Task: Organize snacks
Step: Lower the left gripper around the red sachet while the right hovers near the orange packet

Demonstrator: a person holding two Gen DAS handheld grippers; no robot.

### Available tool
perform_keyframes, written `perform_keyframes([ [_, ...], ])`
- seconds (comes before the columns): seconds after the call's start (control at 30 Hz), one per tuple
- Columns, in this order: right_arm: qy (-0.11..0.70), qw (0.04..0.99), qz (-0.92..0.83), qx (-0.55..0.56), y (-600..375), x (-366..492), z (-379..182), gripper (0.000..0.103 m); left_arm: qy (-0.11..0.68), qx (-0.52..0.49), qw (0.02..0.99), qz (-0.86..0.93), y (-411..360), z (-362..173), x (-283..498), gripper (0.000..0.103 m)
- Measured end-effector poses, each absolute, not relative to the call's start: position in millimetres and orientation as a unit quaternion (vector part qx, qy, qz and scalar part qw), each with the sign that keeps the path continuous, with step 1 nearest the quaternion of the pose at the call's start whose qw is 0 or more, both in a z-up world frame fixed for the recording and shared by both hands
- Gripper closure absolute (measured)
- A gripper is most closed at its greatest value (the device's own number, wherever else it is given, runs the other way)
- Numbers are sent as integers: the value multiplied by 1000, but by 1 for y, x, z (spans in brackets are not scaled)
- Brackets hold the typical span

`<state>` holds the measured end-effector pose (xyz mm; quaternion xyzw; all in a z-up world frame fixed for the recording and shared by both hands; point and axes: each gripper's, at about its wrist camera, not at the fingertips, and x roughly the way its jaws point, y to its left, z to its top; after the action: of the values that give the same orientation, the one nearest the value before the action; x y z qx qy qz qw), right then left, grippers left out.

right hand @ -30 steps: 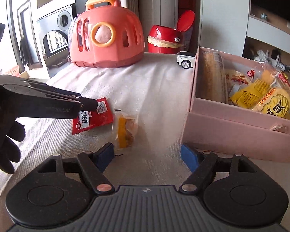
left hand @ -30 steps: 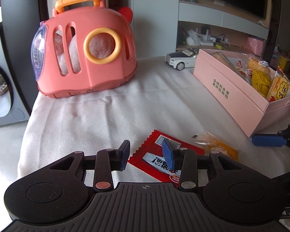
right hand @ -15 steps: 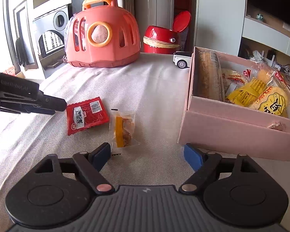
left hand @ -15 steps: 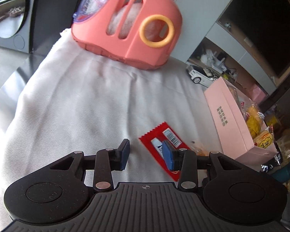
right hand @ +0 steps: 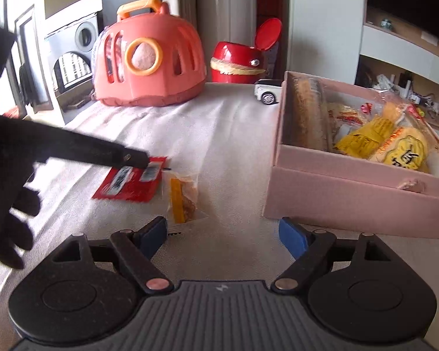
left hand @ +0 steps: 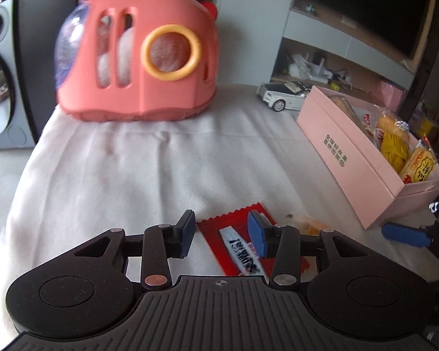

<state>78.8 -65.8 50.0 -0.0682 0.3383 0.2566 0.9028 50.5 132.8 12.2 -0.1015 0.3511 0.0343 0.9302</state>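
While its blue pads stand parted over the near end of the red packet [left hand: 240,248], having just opened a little further with nothing pinched between them, the left hand-held gripper [left hand: 222,232] hangs low above the table [left hand: 125,175]. The right hand-held gripper [right hand: 224,234] is spread wide over bare cloth, holding nothing, with the box [right hand: 351,196] just past its right pad. From its camera the left tool shows as a dark bar whose tip lies over the red packet's far edge; whether it touches the wrapper cannot be told.

Two snacks lie loose on the table: the red packet and, just beside it on the box side, a clear packet [right hand: 183,199] with a yellow strip. The one pink box holds several wrapped snacks; at least four can be made out, a long brown roll along one wall and yellow packs, but their wrappers overlap and the count is unsure. The left camera shows only a corner of the clear packet past the right finger, and that whole view is motion-blurred.

Farther off stand one pink carrier [left hand: 137,58] with an orange handle, one white toy car [left hand: 284,95] and one red lidded bin [right hand: 240,58]. A gloved hand [right hand: 5,204] fills the right view's left edge.
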Motion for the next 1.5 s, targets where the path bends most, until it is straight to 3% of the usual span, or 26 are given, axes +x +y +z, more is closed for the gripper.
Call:
perform_keyframes([
  [0.17, 319, 900, 284, -87, -54, 77, 56, 20, 347, -156, 924, 35, 145, 15, 25, 60],
  [0.2, 322, 898, 289, -82, -51, 80, 56, 26, 347, -167, 922, 34, 146, 16, 22, 60],
  [0.23, 323, 895, 297, -77, -49, 82, 57, 46, 346, -181, 920, 27, 148, 16, 21, 60],
  [0.3, 336, 888, 306, -67, -46, 88, 58, 67, 349, -206, 914, 11, 149, 15, 24, 60],
  [0.43, 349, 885, 305, -46, -54, 86, 60, 77, 354, -179, 918, 10, 134, 13, 40, 60],
  [0.6, 343, 892, 289, -50, -83, 63, 59, 77, 365, -93, 926, 14, 102, 14, 64, 57],
  [0.67, 338, 896, 282, -58, -95, 55, 57, 71, 368, -48, 928, 11, 87, 14, 68, 54],
  [0.73, 337, 901, 265, -65, -104, 51, 53, 47, 367, -32, 929, 1, 79, 13, 66, 54],
  [0.8, 332, 906, 258, -47, -113, 50, 55, 44, 369, -29, 929, -12, 75, 12, 64, 54],
  [0.9, 332, 908, 252, -35, -116, 53, 54, 31, 370, -14, 928, -27, 69, 12, 57, 54],
  [1.27, 352, 905, 239, -2, -121, 61, 50, 30, 354, -1, 933, -69, 63, 27, 23, 56],
  [1.5, 354, 906, 231, 29, -131, 64, 50, 30, 372, 100, 919, -85, 26, 13, 21, 53],
])
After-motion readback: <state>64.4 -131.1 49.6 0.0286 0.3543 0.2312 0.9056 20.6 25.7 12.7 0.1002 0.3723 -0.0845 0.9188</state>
